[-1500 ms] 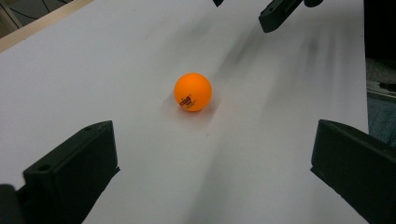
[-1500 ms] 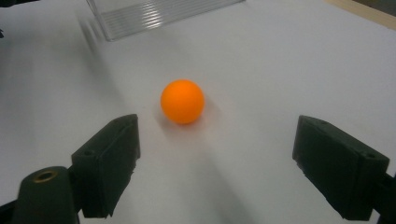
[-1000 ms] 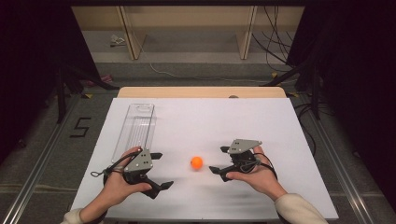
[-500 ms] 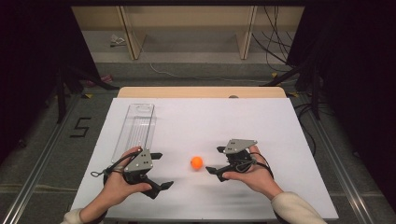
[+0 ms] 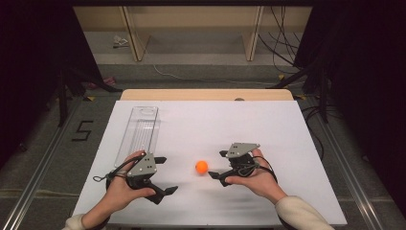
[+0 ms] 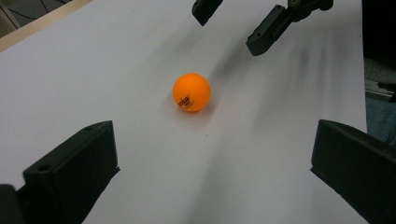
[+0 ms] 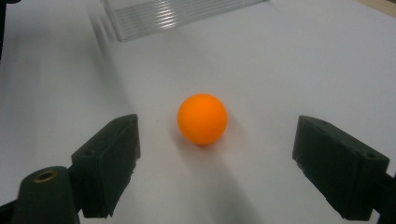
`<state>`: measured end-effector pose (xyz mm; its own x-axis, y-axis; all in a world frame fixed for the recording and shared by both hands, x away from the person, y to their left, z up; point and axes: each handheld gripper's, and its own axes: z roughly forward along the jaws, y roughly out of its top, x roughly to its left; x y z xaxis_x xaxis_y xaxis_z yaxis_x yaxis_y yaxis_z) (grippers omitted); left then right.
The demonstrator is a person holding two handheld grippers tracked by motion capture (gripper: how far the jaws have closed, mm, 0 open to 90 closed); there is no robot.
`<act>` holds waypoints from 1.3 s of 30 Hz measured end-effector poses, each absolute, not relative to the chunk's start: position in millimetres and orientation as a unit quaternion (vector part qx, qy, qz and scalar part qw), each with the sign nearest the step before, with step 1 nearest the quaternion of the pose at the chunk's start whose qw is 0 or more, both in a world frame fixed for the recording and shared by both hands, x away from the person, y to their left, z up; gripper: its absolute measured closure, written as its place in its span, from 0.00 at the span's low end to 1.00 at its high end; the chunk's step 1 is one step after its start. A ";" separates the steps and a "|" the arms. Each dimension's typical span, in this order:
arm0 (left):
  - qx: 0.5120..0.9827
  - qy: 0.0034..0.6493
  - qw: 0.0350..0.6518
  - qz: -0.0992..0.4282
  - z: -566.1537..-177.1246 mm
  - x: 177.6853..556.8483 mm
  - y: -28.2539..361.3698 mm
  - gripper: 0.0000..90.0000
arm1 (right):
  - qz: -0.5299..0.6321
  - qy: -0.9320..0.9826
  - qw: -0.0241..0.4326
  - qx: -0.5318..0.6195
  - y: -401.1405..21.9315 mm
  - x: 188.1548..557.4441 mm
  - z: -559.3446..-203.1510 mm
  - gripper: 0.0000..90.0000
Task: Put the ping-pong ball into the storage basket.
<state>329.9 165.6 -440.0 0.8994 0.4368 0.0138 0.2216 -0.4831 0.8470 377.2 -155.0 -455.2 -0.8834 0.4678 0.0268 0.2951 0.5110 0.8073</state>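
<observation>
Flanking orange ball (image 5: 202, 166), apparently untouched: right gripper (image 5: 218, 165), jaws apart.

White table (image 5: 268, 120) with a bare wood strip (image 5: 206, 94) along its far edge. Clear plastic tray (image 5: 140, 130) lies lengthwise on the table's left side, ribbed floor, nothing visible in it. Floor beyond the table: pale wooden frame legs (image 5: 133, 33), loose black cables (image 5: 282, 43) far right, a white cable (image 5: 167, 74) running across. A "5" marked on the floor (image 5: 82, 130) left of the table. Metal rails (image 5: 38, 177) flank both sides. Dark surroundings.
</observation>
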 end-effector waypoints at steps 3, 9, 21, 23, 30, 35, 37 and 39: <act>0.853 0.193 0.471 0.114 -439.9 329.9 165.6 0.00 | 0.442 0.864 0.097 0.219 -153.1 377.6 -455.9 0.18; 0.854 0.193 0.470 0.114 -440.0 329.9 165.5 0.00 | 0.442 0.865 0.095 0.218 -150.5 378.8 -456.7 0.18; 0.854 0.193 0.470 0.114 -440.0 329.7 165.4 0.00 | 0.438 0.869 0.089 0.213 -142.3 381.2 -459.9 0.18; 0.854 0.192 0.470 0.114 -439.9 329.6 165.3 0.00 | 0.438 0.869 0.088 0.212 -140.7 381.8 -460.3 0.18; 0.854 0.192 0.471 0.114 -439.9 329.7 165.3 0.00 | 0.436 0.871 0.087 0.210 -136.0 383.9 -462.2 0.18; 0.854 0.192 0.470 0.114 -439.9 329.7 165.2 0.00 | 0.435 0.872 0.085 0.208 -133.0 385.2 -463.2 0.18; 0.854 0.192 0.470 0.114 -440.0 329.7 165.2 0.00 | 0.435 0.872 0.084 0.208 -131.9 385.6 -463.8 0.18; 0.854 0.192 0.470 0.113 -440.0 329.7 165.2 0.00 | 0.434 0.873 0.083 0.208 -130.8 386.0 -464.2 0.18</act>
